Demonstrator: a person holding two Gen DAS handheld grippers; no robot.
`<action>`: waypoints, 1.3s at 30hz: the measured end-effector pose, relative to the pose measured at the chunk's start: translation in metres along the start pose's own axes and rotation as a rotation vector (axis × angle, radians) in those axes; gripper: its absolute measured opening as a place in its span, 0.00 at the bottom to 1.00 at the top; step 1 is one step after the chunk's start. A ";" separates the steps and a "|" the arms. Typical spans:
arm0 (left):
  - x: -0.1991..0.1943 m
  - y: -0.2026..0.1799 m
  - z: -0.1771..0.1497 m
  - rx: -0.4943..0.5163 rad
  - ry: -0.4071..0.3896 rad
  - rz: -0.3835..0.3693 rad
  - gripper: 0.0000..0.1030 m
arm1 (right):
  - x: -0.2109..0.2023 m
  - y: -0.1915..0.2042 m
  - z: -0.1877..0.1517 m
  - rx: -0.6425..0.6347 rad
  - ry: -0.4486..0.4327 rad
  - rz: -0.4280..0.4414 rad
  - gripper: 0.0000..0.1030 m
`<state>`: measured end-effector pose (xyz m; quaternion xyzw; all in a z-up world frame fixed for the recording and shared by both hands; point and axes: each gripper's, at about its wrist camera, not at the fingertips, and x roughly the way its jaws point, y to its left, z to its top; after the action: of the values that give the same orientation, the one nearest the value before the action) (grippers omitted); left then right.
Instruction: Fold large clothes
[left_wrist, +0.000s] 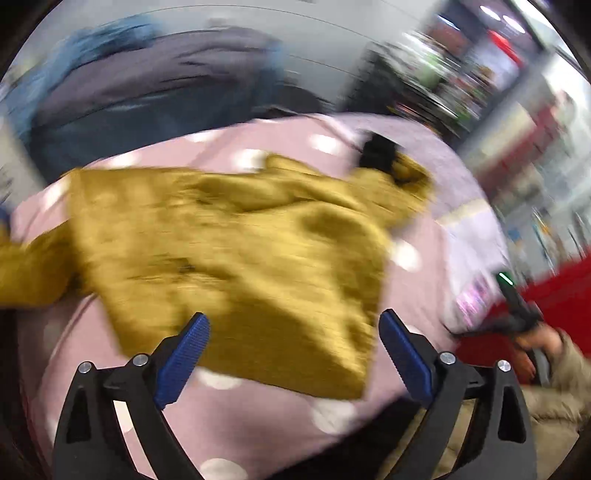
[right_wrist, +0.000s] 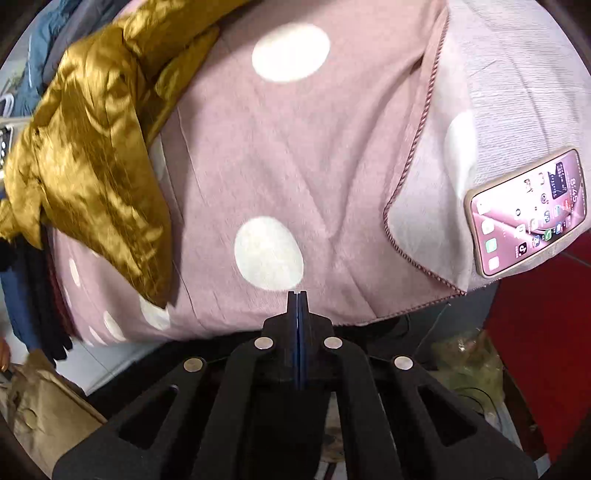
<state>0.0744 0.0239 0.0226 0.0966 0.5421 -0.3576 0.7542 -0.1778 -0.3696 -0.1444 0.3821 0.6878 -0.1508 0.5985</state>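
Note:
A mustard-yellow quilted jacket (left_wrist: 229, 251) lies spread and rumpled on a pink blanket with white dots (left_wrist: 258, 417). My left gripper (left_wrist: 293, 321) is open and empty, hovering just above the jacket's near edge; this view is motion-blurred. In the right wrist view the jacket (right_wrist: 92, 147) lies at the left of the blanket (right_wrist: 314, 166). My right gripper (right_wrist: 297, 295) is shut with its blue pads pressed together and empty, over the blanket's near edge, well right of the jacket. The right gripper also shows in the left wrist view (left_wrist: 517, 310), held by a hand.
A phone (right_wrist: 528, 214) with its screen lit lies on the pale sheet at the right edge. Dark blue and grey clothes (left_wrist: 155, 88) are piled beyond the blanket. Red floor (right_wrist: 546, 350) and clutter lie below at the right. A brown paper bag (right_wrist: 44, 406) sits low left.

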 end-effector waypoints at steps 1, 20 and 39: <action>0.002 0.028 0.002 -0.093 -0.031 0.061 0.88 | -0.004 0.000 0.000 0.006 -0.022 0.027 0.16; 0.044 0.102 -0.009 -0.265 0.059 0.077 0.07 | 0.103 0.166 0.005 -0.270 0.028 0.243 0.10; 0.035 0.058 -0.170 -0.185 0.499 -0.008 0.56 | 0.052 0.088 -0.037 -0.476 0.191 -0.248 0.08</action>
<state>-0.0100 0.1418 -0.0891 0.1106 0.7421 -0.2745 0.6013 -0.1412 -0.2687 -0.1627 0.1560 0.7986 -0.0204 0.5809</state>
